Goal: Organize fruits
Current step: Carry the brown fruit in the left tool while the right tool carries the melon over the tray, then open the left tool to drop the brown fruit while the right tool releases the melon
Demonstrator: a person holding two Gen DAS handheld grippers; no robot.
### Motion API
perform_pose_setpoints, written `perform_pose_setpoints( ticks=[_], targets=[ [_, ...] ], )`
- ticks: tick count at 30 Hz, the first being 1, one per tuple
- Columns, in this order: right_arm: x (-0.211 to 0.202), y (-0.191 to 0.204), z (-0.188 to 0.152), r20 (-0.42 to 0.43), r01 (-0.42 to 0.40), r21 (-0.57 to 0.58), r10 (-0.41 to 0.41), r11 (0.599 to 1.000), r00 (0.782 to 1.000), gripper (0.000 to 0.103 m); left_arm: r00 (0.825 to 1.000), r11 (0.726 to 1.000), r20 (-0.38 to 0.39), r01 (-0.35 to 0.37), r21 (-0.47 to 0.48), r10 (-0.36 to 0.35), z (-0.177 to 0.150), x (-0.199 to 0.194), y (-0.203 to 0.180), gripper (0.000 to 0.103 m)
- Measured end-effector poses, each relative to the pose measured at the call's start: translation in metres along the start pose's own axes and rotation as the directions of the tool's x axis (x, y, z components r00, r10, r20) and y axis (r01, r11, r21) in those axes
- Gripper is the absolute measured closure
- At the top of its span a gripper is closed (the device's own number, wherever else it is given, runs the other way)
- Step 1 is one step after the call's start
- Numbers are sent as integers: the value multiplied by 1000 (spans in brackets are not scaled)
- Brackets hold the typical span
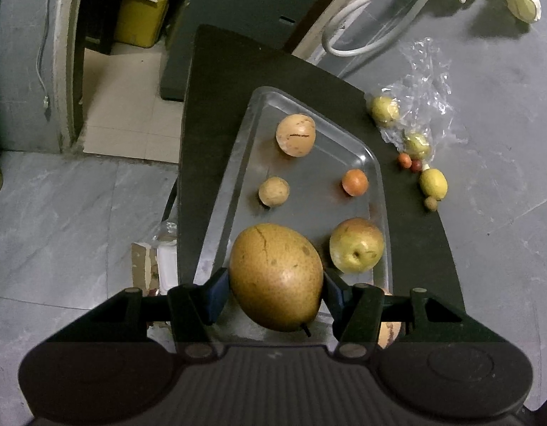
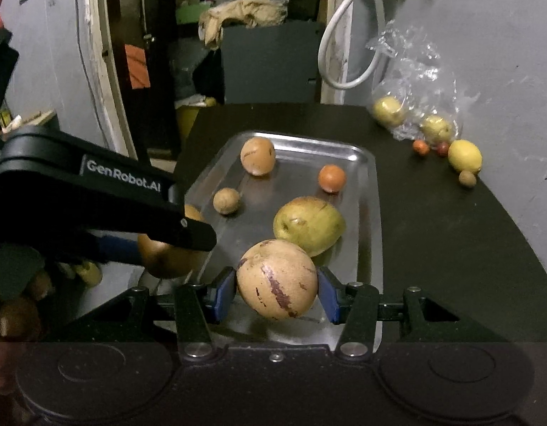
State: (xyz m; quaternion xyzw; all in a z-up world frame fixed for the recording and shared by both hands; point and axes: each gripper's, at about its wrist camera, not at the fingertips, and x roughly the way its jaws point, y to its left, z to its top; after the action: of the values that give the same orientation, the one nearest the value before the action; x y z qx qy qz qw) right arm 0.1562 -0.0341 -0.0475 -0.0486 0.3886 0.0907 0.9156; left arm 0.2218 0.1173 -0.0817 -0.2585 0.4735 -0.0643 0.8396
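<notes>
My left gripper (image 1: 275, 285) is shut on a large brown pear (image 1: 276, 277), held over the near end of a steel tray (image 1: 252, 113). The right gripper (image 2: 277, 289) is shut on a round tan fruit with purple streaks (image 2: 277, 278), above the tray's near edge (image 2: 373, 234). In the right wrist view the left gripper (image 2: 188, 229) comes in from the left with the pear (image 2: 163, 255). In the tray lie a yellow-green apple (image 2: 309, 225), a small orange (image 2: 331, 178), a walnut-like fruit (image 2: 226, 200) and another tan streaked fruit (image 2: 257, 156).
The tray sits on a black table (image 2: 451, 248). At the table's right lie a lemon (image 2: 464, 156), small red and brown fruits (image 2: 421, 147), and a clear plastic bag (image 2: 415, 81) holding two yellowish fruits. A white hose (image 2: 344, 35) hangs on the grey wall.
</notes>
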Motion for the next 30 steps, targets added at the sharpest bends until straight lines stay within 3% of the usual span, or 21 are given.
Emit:
perform_pose_setpoints(
  ticks=[12, 24, 27, 30],
  targets=[
    [16, -1, -4, -71, -21, 12, 22, 1000, 997, 51, 998, 1000, -63, -21, 19, 22, -10, 9, 1, 43],
    [19, -2, -8, -87, -30, 19, 32, 999, 996, 51, 997, 999, -74, -12, 40, 15, -14, 8, -1, 43],
    [19, -3, -8, -80, -22, 15, 23, 1000, 996, 49, 997, 1000, -75, -2, 24, 4, -15, 7, 1, 42],
    [17, -4, -8, -81, -20, 19, 22, 1000, 996, 41, 998, 1000, -69, -2, 25, 3, -15, 4, 1, 39]
  ],
)
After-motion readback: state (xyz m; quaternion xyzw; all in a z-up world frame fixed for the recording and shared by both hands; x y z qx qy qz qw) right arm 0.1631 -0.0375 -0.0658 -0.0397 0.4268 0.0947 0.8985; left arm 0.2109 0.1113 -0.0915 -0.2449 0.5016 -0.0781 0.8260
